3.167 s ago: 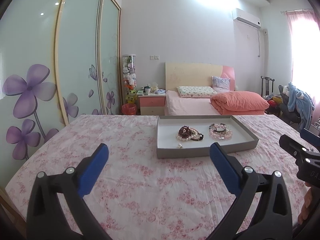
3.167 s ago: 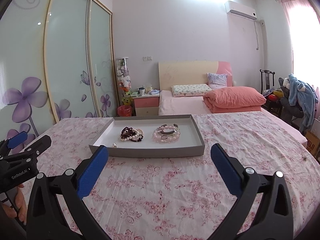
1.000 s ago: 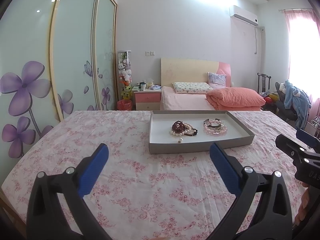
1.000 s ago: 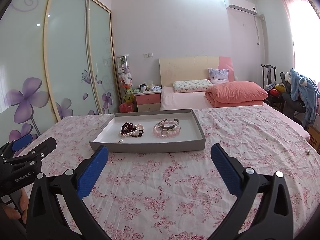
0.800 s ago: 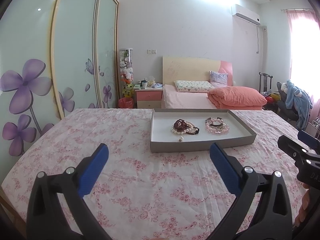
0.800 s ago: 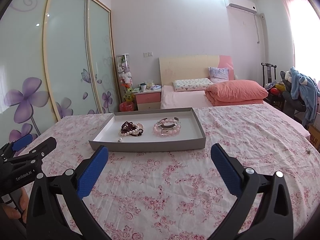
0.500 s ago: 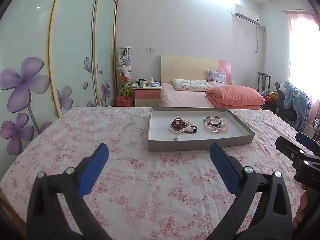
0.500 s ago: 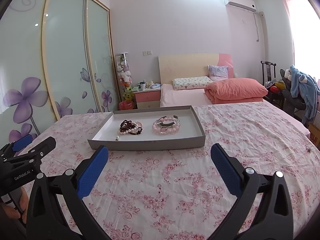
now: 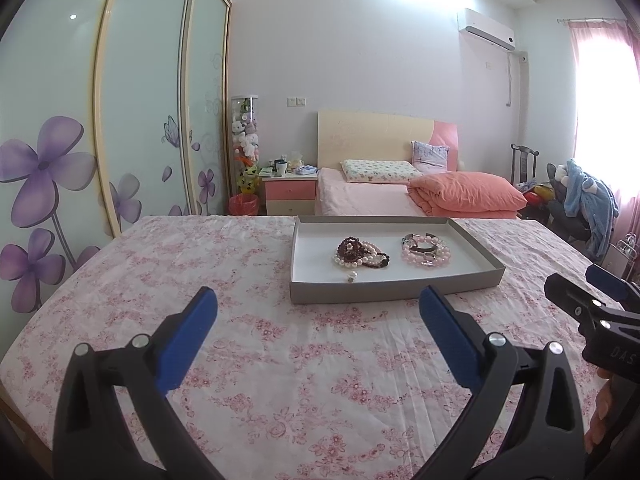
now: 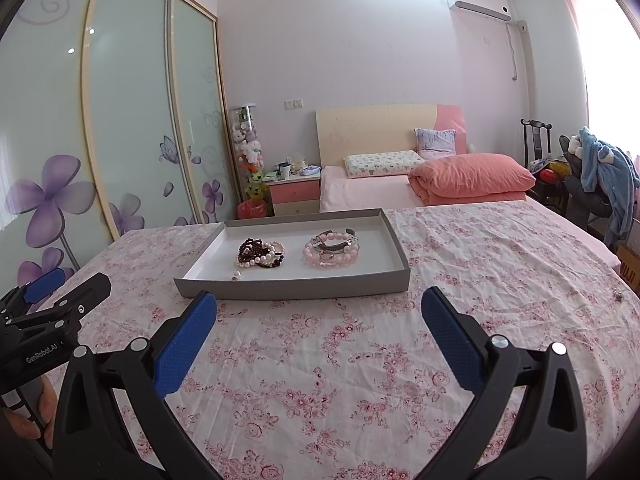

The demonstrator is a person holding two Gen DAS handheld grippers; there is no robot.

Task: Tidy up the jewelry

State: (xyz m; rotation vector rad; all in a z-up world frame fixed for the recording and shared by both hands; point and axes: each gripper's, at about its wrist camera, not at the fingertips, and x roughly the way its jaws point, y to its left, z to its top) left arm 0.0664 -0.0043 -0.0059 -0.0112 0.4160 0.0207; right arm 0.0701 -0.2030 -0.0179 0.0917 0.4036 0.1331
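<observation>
On the floral pink bedspread (image 10: 460,264), toward its far edge, the shallow grey cardboard tray (image 10: 304,286) holds a tangled dark-and-pearl bead cluster (image 10: 260,255) and pink bead bracelets (image 10: 331,255). Left gripper (image 9: 318,334) and right gripper (image 10: 319,332) hover empty, jaws spread; approach low, pinching one strand.

A bedroom with pale walls (image 9: 380,52). Along the left of the frame runs a wardrobe (image 9: 132,120) with frosted sliding doors printed with purple flowers. At centre stands a bed (image 9: 372,200) with a light wooden headboard (image 9: 372,140), a patterned pillow (image 9: 378,170) and a folded coral quilt (image 9: 468,196). Left of it sits a pink-fronted nightstand (image 9: 290,194), then a clear tube of soft toys (image 9: 245,148) and a red bin (image 9: 243,204). An air conditioner (image 9: 486,32) hangs upper right. Bright daylight pours through the pink-curtained window (image 9: 604,120) at the right edge. Below it, a dark chair (image 10: 536,148) and a blue garment (image 10: 608,184). The foreground is a pink floral cloth (image 9: 300,360).
</observation>
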